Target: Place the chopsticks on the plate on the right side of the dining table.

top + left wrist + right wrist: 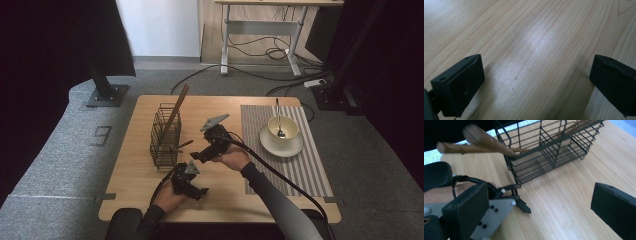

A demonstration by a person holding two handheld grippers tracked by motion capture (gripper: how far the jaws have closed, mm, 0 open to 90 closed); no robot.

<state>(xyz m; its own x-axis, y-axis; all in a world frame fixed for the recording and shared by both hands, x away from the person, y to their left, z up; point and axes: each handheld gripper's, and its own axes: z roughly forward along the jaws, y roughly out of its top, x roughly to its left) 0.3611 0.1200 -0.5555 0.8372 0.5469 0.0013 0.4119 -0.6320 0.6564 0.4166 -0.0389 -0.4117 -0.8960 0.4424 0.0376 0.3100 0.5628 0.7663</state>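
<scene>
A black wire basket [164, 136] stands on the left half of the wooden table [225, 197]. A long wooden stick [176, 110] leans out of its top, and shorter wooden sticks [183, 145] poke through its right side. My right gripper [198, 156] is open just right of the basket, jaws pointing at it. In the right gripper view the basket [564, 140] lies ahead of the open right gripper [536, 205], with the wooden sticks [486, 143] jutting out at upper left. My left gripper [200, 192] is open near the front edge, over bare wood [536, 62].
A striped placemat [310, 160] covers the table's right side, carrying a white plate [295, 148] and a cream bowl [286, 131] with a spoon [279, 122] in it. The left gripper's grey plate [495, 216] sits close under the right gripper. A desk and floor cables are beyond the table.
</scene>
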